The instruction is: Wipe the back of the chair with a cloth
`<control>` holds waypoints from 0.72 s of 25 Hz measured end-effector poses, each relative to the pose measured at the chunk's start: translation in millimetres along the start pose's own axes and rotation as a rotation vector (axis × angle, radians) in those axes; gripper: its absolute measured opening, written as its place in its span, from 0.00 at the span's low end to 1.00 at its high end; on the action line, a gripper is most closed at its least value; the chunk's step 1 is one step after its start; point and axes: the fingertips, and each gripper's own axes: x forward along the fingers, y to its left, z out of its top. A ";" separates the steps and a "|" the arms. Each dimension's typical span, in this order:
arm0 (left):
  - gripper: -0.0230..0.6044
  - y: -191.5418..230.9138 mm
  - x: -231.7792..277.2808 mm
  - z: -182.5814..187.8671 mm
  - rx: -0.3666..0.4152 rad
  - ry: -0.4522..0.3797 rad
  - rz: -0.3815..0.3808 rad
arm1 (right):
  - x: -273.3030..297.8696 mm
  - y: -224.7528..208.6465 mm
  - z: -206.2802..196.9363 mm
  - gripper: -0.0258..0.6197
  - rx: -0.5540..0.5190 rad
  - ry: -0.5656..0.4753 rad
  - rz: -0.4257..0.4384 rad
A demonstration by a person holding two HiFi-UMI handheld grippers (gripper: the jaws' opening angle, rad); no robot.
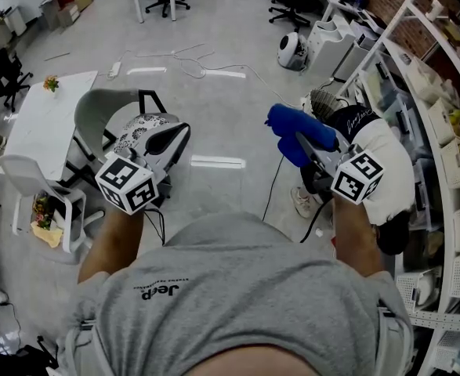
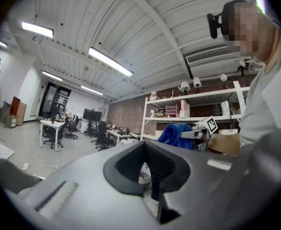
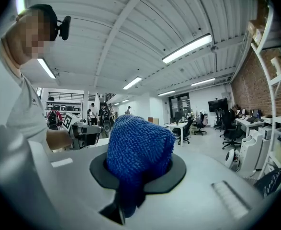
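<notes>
Blue nubby cloth (image 3: 139, 147) bunched in right tongs (image 1: 306, 144).

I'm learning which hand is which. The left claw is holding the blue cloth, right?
Not quite. It is the right claw that is holding the blue cloth, bunched up between its jaws, as the right gripper view shows. The left claw has no cloth in it.

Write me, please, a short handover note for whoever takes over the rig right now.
Right gripper: shut on the blue cloth, held up in the air.
Left gripper: shut, empty.
Grey chair: on the floor ahead-left, beside the white table; the cloth is clear of it.
Done: cloth in the gripper.
Left: bring the cloth to the chair's back and wipe it.
</notes>
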 end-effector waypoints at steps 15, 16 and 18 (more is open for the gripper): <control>0.13 -65.9 46.5 -12.6 -0.010 -0.011 0.074 | -57.8 -43.4 -1.3 0.13 -0.004 -0.024 0.097; 0.13 -69.7 49.5 -14.7 -0.011 -0.009 0.078 | -60.9 -46.2 -1.7 0.13 -0.001 -0.027 0.102; 0.13 -75.1 55.1 -18.7 -0.013 0.000 0.082 | -64.6 -53.9 -3.1 0.13 0.010 -0.039 0.107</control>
